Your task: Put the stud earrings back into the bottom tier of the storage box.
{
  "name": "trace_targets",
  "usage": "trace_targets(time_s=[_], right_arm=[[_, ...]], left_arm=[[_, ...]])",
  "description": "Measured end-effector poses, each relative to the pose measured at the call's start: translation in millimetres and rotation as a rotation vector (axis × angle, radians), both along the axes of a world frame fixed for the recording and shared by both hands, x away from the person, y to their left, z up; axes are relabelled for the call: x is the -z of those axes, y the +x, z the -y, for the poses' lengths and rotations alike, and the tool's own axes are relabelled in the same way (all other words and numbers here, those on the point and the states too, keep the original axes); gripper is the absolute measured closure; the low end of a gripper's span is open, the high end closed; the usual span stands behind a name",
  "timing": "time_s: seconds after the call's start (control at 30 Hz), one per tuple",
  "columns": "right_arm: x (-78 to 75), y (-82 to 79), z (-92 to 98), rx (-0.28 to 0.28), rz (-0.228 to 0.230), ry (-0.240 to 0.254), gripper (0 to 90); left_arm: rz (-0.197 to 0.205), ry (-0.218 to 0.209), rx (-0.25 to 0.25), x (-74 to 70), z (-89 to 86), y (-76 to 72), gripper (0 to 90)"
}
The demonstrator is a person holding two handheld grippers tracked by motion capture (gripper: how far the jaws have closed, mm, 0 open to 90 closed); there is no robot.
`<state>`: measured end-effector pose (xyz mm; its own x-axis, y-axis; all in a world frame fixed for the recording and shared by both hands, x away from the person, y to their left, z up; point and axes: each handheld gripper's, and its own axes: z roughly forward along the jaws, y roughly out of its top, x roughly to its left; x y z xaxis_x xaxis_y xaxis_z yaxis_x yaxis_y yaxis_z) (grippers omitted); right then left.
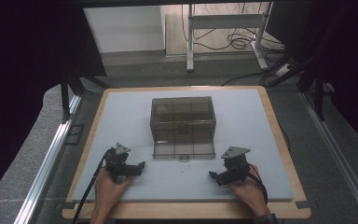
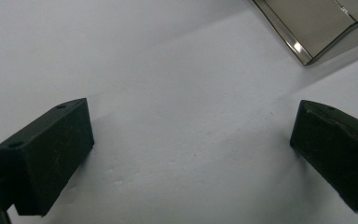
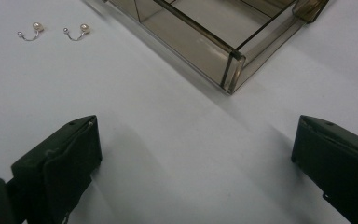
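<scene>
While both my grippers, left point(image 1: 142, 164) and right point(image 1: 212, 175), rest with jaws apart, nothing's begun; next I'd probably reach the earrings point(image 3: 53, 31) beside the box point(image 1: 182, 120).

A smoky clear box point(image 1: 182, 122) (lid folded forward) sits between both tools, left tool point(image 1: 129, 169) and right tool point(image 1: 223, 176).

White mat point(image 1: 121, 121) on a tan wood table point(image 1: 279, 126), smoky brown see-through box point(image 1: 182, 120), black grippers, two pearly cream earrings point(image 3: 56, 31) with silver hooks.
</scene>
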<state>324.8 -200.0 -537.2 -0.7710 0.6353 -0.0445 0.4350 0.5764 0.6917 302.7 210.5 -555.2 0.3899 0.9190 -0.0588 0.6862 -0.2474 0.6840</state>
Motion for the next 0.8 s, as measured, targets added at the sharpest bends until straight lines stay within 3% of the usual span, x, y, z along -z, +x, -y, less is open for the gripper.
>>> trace_targets(time_s=[0.8], right_arm=[[-0.6, 0.4, 0.1, 0.003, -0.006, 0.001, 1.4]], left_arm=[[-0.002, 0.006, 0.003, -0.3, -0.1, -0.1, 0.0]])
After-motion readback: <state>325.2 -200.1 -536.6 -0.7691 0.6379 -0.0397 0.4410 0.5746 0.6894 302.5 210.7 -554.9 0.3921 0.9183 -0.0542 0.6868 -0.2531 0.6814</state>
